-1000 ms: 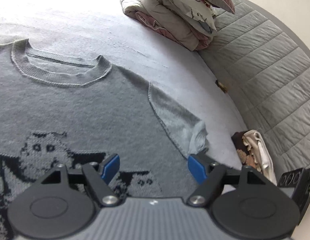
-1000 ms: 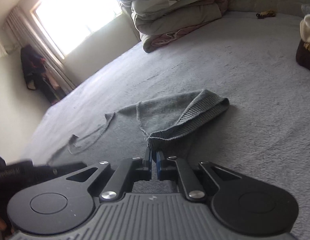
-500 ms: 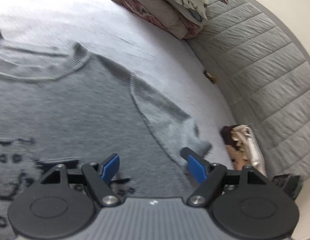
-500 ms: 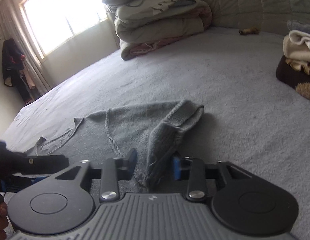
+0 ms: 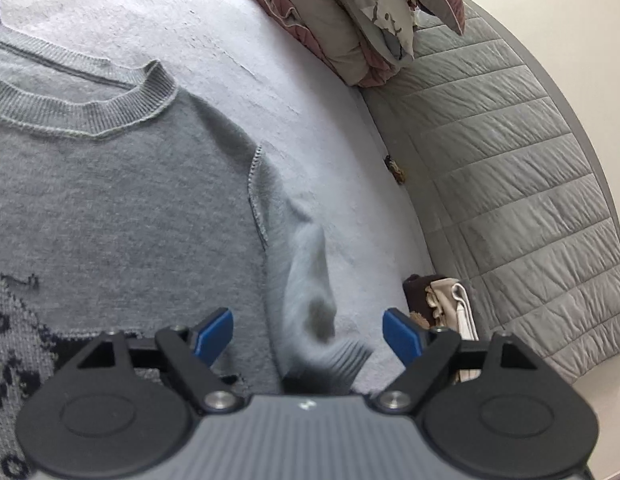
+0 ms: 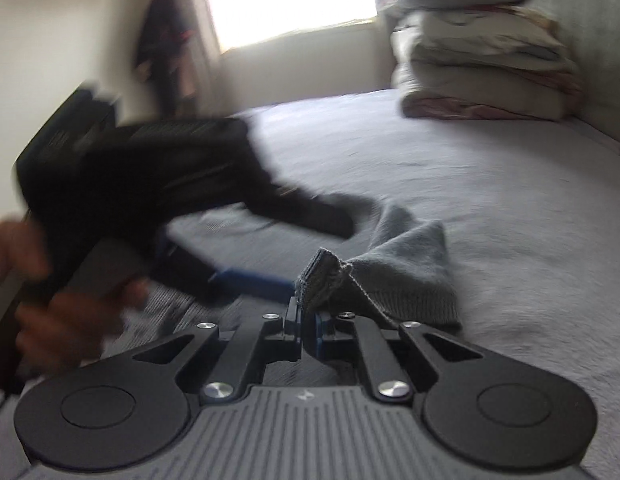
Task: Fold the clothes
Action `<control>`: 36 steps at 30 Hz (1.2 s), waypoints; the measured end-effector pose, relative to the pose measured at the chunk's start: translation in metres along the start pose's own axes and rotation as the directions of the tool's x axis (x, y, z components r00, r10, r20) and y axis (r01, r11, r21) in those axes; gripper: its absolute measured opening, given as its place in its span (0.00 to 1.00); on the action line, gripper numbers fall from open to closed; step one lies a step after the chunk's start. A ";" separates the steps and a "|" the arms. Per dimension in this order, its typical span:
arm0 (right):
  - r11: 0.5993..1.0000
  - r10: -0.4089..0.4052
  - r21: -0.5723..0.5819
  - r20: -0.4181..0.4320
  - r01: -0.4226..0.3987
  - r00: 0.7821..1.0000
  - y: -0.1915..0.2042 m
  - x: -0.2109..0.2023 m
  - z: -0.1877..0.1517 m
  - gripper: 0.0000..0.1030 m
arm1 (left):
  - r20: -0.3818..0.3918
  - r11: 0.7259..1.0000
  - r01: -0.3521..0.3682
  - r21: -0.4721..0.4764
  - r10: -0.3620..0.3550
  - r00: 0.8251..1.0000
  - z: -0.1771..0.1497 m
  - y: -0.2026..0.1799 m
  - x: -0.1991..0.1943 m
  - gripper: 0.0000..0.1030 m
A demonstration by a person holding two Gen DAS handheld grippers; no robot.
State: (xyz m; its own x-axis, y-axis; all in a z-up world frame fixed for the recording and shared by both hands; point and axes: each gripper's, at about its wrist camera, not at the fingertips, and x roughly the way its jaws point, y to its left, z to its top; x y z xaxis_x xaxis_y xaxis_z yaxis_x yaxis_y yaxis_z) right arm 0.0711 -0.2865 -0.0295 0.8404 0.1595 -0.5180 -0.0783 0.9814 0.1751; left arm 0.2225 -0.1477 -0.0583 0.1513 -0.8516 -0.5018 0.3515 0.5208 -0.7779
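Lifted off the bed since the earlier frame, the ribbed cuff (image 6: 324, 276) is pinched tight in the right gripper (image 6: 301, 330); best carry it toward ten o'clock across the grey sweater (image 5: 122, 200), flat at the bed's centre, laying the sleeve (image 5: 310, 280) smooth, left gripper (image 5: 308, 330) wide, its jaws just opened, pinning nothing

Grey knit sweater (image 5: 122, 200), dark pattern on chest, flat on bed (image 5: 302, 92); sleeve cuff (image 6: 322, 280) lifted, bunched.
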 end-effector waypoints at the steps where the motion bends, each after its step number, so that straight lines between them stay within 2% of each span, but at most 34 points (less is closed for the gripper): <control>1: 1.000 0.012 -0.013 -0.017 -0.012 1.000 0.002 0.002 -0.001 0.07 | 0.010 1.000 -0.013 0.012 0.013 1.000 0.000 -0.001 -0.002 0.81; 4: 1.000 0.018 0.012 -0.068 -0.018 0.998 0.001 0.005 0.001 0.10 | 0.028 0.998 -0.044 0.055 0.042 0.999 0.001 -0.007 -0.006 0.81; 9: 0.997 0.014 0.082 -0.048 -0.010 0.999 -0.011 0.001 0.005 0.16 | 0.020 0.994 -0.028 0.107 0.026 0.999 0.008 -0.016 -0.007 0.80; 12: 0.995 0.042 0.088 -0.063 -0.037 0.997 -0.005 0.003 -0.002 0.20 | 0.002 0.988 -0.038 0.151 0.038 0.999 0.012 -0.027 -0.005 0.80; 17: 0.994 0.100 0.050 -0.092 -0.096 0.991 0.009 0.004 -0.006 0.30 | -0.014 0.957 -0.081 0.277 0.088 0.996 0.013 -0.050 0.001 0.80; 23: 0.991 0.117 0.073 -0.113 -0.109 0.987 0.004 -0.004 -0.002 0.31 | -0.064 0.919 -0.083 0.386 0.116 0.991 0.007 -0.067 0.024 0.80; 25: 0.992 0.118 0.067 -0.123 -0.110 0.985 0.002 -0.011 0.000 0.31 | -0.081 0.901 -0.110 0.420 0.157 0.984 0.004 -0.068 0.035 0.80; 29: 0.995 0.094 0.054 -0.158 -0.086 0.983 -0.003 -0.028 0.003 0.34 | -0.061 0.844 -0.204 0.496 0.268 0.961 -0.003 -0.065 0.053 0.80; 33: 0.999 0.023 0.029 -0.195 -0.018 0.981 -0.009 -0.049 0.002 0.36 | -0.018 0.764 -0.257 0.591 0.331 0.944 -0.016 -0.065 0.061 0.80; 36: 1.000 -0.024 -0.023 -0.201 0.020 0.979 -0.006 -0.055 0.001 0.37 | 0.049 0.708 -0.305 0.637 0.358 0.932 -0.027 -0.069 0.059 0.69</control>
State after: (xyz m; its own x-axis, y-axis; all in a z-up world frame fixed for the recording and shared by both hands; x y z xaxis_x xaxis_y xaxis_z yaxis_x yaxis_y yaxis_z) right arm 0.0260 -0.3014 -0.0011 0.7169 0.1538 -0.6800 -0.0737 0.9866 0.1454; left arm 0.1821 -0.2329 -0.0445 0.3119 -0.6103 -0.7282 0.7910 0.5914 -0.1568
